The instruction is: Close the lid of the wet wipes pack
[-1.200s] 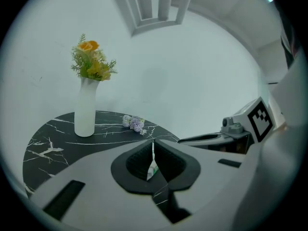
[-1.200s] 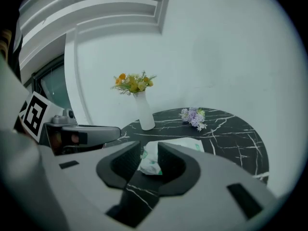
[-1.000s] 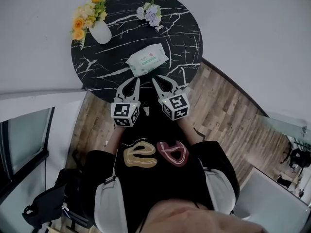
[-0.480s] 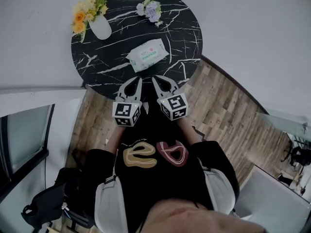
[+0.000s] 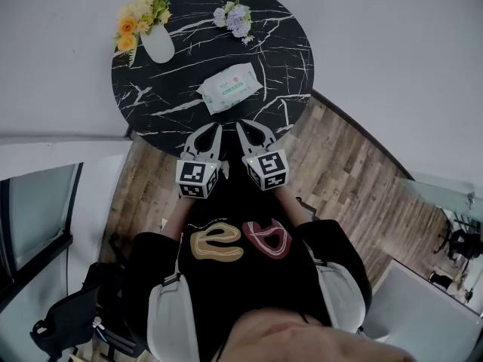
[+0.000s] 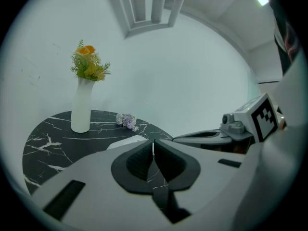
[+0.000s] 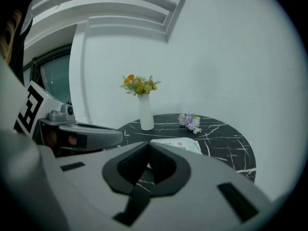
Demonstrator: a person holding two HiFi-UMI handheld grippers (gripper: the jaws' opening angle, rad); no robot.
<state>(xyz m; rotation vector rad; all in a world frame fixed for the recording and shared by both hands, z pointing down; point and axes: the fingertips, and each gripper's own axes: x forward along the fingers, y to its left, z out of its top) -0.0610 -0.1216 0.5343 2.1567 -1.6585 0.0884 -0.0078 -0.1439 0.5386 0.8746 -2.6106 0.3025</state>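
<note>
The wet wipes pack [image 5: 229,87], white with green print, lies flat near the middle of the round black marble table [image 5: 166,104]. Whether its lid stands up I cannot tell. Both grippers hover side by side over the table's near edge, short of the pack and not touching it. My left gripper [image 5: 213,128] is shut and empty, its pads meeting in the left gripper view [image 6: 153,147]. My right gripper [image 5: 244,125] is shut too, with nothing between its jaws [image 7: 147,149]. The pack [image 7: 182,144] shows just beyond them, partly hidden.
A white vase [image 5: 157,46] with orange and yellow flowers stands at the table's far left. A small purple flower bunch [image 5: 234,17] lies at the far edge. Wooden floor [image 5: 332,164] lies to the right, and white walls stand behind the table.
The right gripper's jaws have closed. Both grippers have stayed at the table's near edge, with the left one edging slightly forward.
</note>
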